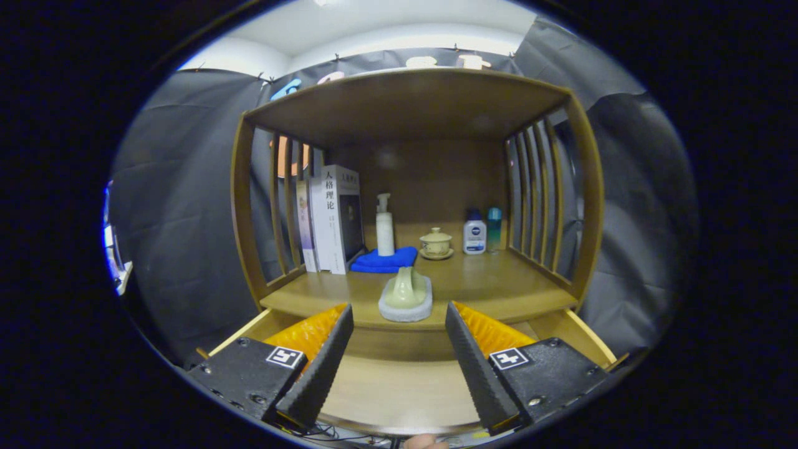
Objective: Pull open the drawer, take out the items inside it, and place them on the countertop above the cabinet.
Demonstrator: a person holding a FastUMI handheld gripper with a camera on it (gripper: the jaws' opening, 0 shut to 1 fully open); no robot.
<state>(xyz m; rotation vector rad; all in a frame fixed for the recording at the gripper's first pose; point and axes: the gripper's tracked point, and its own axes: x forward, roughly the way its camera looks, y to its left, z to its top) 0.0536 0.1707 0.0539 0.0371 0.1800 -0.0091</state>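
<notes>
The gripper (399, 349) is hanging over the pulled-out drawer (399, 386) with its fingers spread wide apart, gripping nothing at all. A pale green piece on a grey pad (406, 300) is sitting right at the countertop's (499, 287) front edge, just beyond the fingertips. Books (330, 218), a blue cloth (383, 260), a pump bottle (384, 226), a lidded cup (436, 243) and two small bottles (481, 231) are lining the back.

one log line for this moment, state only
drawer: open | gripper: open, holding nothing, above drawer | green item on grey pad: on countertop edge, just beyond fingers
</notes>
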